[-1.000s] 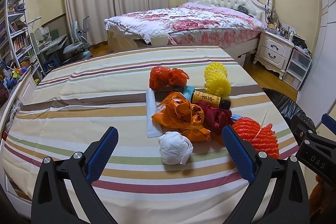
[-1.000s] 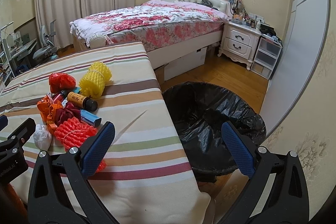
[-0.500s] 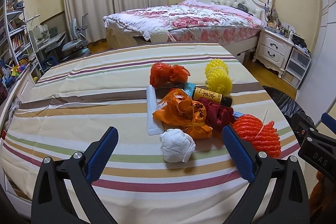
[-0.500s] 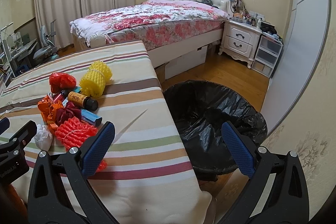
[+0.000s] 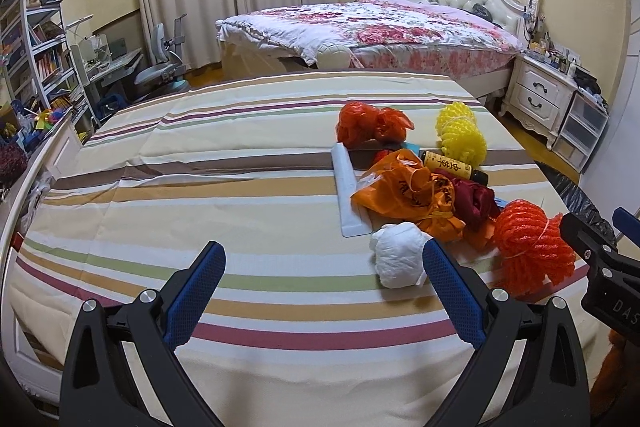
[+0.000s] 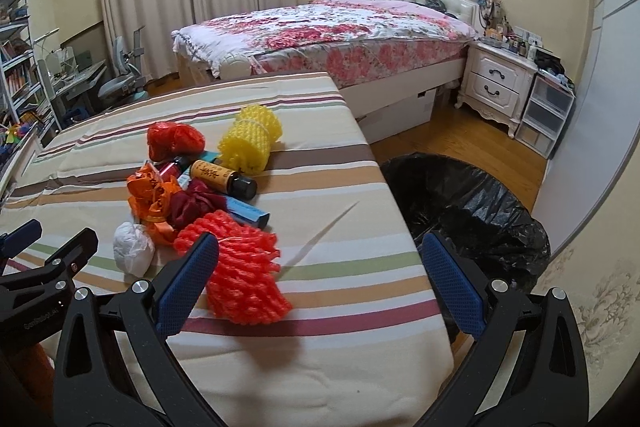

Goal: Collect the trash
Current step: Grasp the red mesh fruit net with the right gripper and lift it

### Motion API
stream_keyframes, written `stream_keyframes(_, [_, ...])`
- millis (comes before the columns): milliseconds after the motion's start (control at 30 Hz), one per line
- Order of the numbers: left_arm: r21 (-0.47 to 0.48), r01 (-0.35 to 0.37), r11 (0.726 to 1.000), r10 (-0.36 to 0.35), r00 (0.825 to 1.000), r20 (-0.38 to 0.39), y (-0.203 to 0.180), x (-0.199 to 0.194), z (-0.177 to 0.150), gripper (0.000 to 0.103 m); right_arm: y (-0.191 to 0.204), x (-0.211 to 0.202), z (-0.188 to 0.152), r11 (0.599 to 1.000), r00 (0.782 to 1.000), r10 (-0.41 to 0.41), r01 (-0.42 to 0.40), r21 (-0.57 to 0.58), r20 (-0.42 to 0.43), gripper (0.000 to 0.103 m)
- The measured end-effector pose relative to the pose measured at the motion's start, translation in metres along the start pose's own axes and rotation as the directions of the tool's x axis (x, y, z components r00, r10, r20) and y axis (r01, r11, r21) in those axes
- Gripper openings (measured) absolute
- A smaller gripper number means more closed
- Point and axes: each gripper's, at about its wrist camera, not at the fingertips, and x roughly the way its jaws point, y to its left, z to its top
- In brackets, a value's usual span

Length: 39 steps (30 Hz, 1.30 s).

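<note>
Only the right view shows the black-lined bin [image 6: 472,211]; both tools [image 5: 322,291] [image 6: 316,281] gape, holding nothing.

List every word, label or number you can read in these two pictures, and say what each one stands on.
"DAS": on the right gripper, cut off by the frame edge.
Black characters on the brown bottle with a yellow label: too blurred to read.
Small print on the left gripper: too small to read.

A floral-quilted bed [image 5: 372,23] with white nightstand [image 6: 496,85] beside it — bookshelf [image 5: 36,39] far left.
</note>
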Motion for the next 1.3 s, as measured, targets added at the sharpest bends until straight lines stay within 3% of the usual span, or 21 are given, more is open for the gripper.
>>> stream_keyframes(133, [-0.001, -0.023, 1.000, 0.023, 1.000, 0.007, 0.011, -0.004, -0.003, 0.096, 0.013, 0.001, 0.001, 0.999, 0.999, 0.037, -0.038, -0.024, -0.019, 0.097])
stream_keyframes(267, [-0.022, -0.029, 0.999, 0.028, 1.000, -0.009, 0.022, -0.002, -0.004, 0.096, 0.024, 0.008, 0.000, 0.997, 0.997, 0.049, -0.053, -0.065, -0.057, 0.078])
stream_keyframes(333, [-0.028, -0.027, 0.999, 0.027, 1.000, -0.016, 0.025, -0.001, -0.005, 0.096, 0.028, 0.011, -0.002, 0.995, 0.995, 0.062, -0.068, -0.070, -0.079, 0.075])
stream_keyframes(400, [-0.032, -0.019, 0.999, 0.018, 1.000, -0.024, 0.026, -0.001, -0.006, 0.096, 0.028, 0.015, -0.004, 0.993, 0.991, 0.079, -0.087, -0.074, -0.104, 0.061])
stream_keyframes(433, [-0.033, -0.013, 0.999, 0.012, 1.000, -0.027, 0.025, -0.001, -0.006, 0.096, 0.028, 0.016, -0.004, 0.992, 0.989, 0.092, -0.101, -0.070, -0.112, 0.048])
stream_keyframes(500, [-0.034, 0.002, 0.999, -0.003, 0.999, -0.034, 0.023, 0.000, -0.006, 0.096, 0.027, 0.015, -0.005, 0.992, 0.989, 0.097, -0.105, -0.067, -0.112, 0.040])
stream_keyframes(800, [0.001, 0.046, 0.999, -0.046, 0.999, -0.022, 0.003, -0.002, -0.006, 0.095, 0.012, -0.001, 0.003, 0.996, 0.997, 0.069, -0.072, -0.058, -0.042, 0.037])
stream_keyframes(867, [0.012, 0.058, 0.998, -0.058, 0.998, -0.015, -0.004, -0.001, -0.005, 0.091, 0.006, -0.002, 0.004, 0.997, 0.998, 0.051, -0.052, -0.056, -0.032, 0.037])
stream_keyframes(933, [0.033, 0.070, 0.997, -0.069, 0.997, -0.021, -0.013, 0.001, -0.004, 0.074, -0.001, -0.002, 0.004, 0.998, 0.999, 0.037, -0.039, -0.047, -0.029, 0.037])
stream_keyframes(1167, [0.066, 0.101, 0.993, -0.098, 0.994, -0.041, -0.034, 0.015, -0.003, 0.072, -0.022, 0.002, 0.002, 1.000, 0.999, 0.030, -0.030, 0.009, -0.030, 0.037])
stream_keyframes(1267, [0.079, 0.119, 0.990, -0.114, 0.991, -0.065, -0.038, 0.022, -0.004, 0.051, -0.027, 0.005, 0.001, 0.999, 0.999, 0.034, -0.033, 0.024, -0.033, 0.037])
stream_keyframes(1300, [0.076, 0.138, 0.988, -0.132, 0.988, -0.079, -0.038, 0.024, -0.005, 0.039, -0.028, 0.006, 0.000, 0.999, 0.999, 0.034, -0.033, 0.027, -0.034, 0.037])
